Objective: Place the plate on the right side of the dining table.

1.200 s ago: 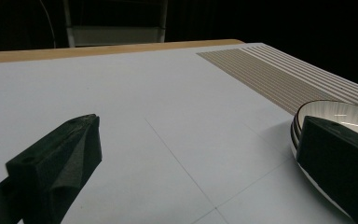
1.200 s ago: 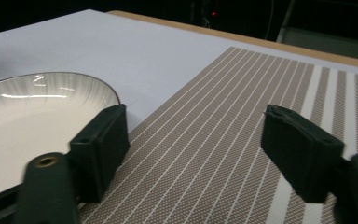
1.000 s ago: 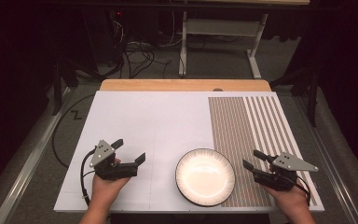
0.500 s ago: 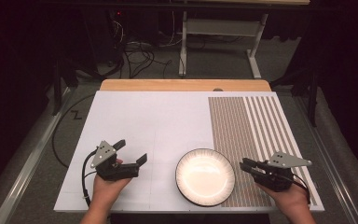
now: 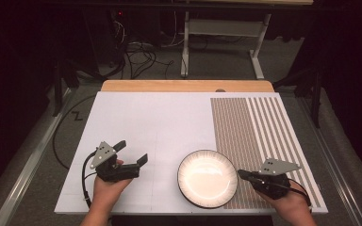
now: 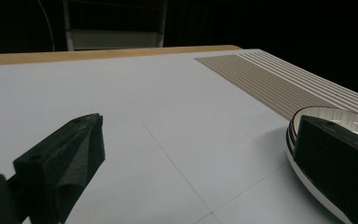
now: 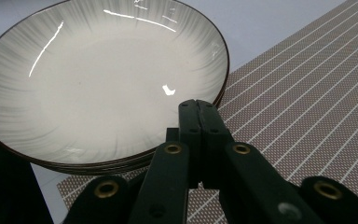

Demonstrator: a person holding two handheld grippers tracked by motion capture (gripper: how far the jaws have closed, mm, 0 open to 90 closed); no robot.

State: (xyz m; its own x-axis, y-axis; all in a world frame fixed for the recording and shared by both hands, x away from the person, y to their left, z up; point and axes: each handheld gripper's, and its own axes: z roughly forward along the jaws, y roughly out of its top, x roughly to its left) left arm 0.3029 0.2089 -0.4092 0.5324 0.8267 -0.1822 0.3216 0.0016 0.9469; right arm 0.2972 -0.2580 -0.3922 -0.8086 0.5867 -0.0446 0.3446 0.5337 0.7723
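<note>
A round white plate (image 5: 207,179) with a dark rim rests at the table's near edge, half on a brown striped placemat (image 5: 254,127). My right gripper (image 5: 241,174) lies just right of the plate, tips at its right rim. In the right gripper view the plate (image 7: 98,84) spreads ahead and the right gripper (image 7: 199,109) is shut; its jaws have just been closing, pressed flat together with nothing between them. My left gripper (image 5: 132,151) rests left of the plate, open and empty. In the left gripper view its jaws (image 6: 200,126) stand wide apart, the plate's rim (image 6: 317,112) behind the right jaw.
A white board (image 5: 146,122) covers most of the table, with bare room at its middle and far side. A wooden strip (image 5: 184,85) borders the far edge. The floor beyond holds cables (image 5: 136,52) and a metal stand (image 5: 226,28).
The right gripper's jaws went from apart to pressed together, and it edged slightly toward the plate. The left gripper and the plate stayed where they were.
</note>
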